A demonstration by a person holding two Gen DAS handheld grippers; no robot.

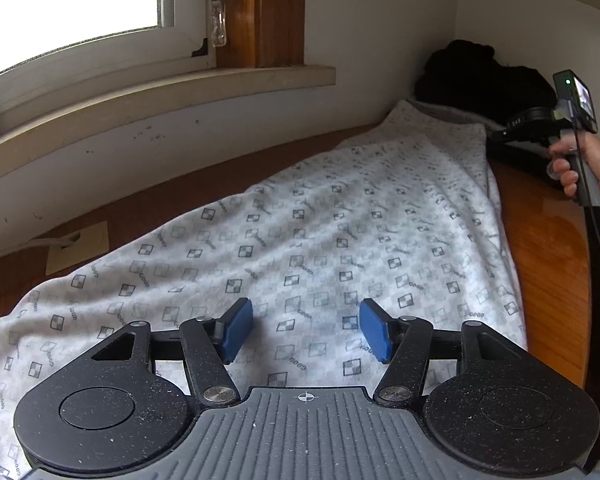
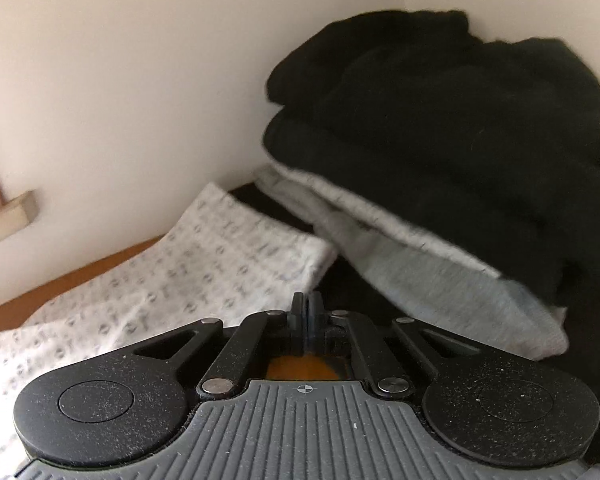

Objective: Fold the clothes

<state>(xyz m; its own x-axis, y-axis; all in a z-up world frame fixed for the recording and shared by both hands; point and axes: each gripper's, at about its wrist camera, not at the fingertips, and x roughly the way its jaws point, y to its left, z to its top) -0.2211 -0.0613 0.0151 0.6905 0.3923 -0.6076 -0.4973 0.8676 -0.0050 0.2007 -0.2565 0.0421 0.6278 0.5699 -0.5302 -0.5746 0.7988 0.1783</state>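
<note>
Wooden table [image 1: 548,264], my patterned white garment [image 1: 300,232] spread flat along it, black clothes pile [image 2: 460,120] on grey cloth [image 2: 420,272] at its far end, my left gripper [image 1: 306,330] parted above the garment, my right gripper [image 2: 308,312] closed, empty.

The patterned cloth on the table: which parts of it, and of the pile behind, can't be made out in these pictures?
- Patterned cloth: near end cut off by the bottom and left edges of the left wrist view and hidden under the left hand-held gripper.
- Its print: smeared by blur in the right wrist view.
- Black clothes: too dark and blurred to count garments.
- Grey garment: mostly buried under the black clothes.
</note>
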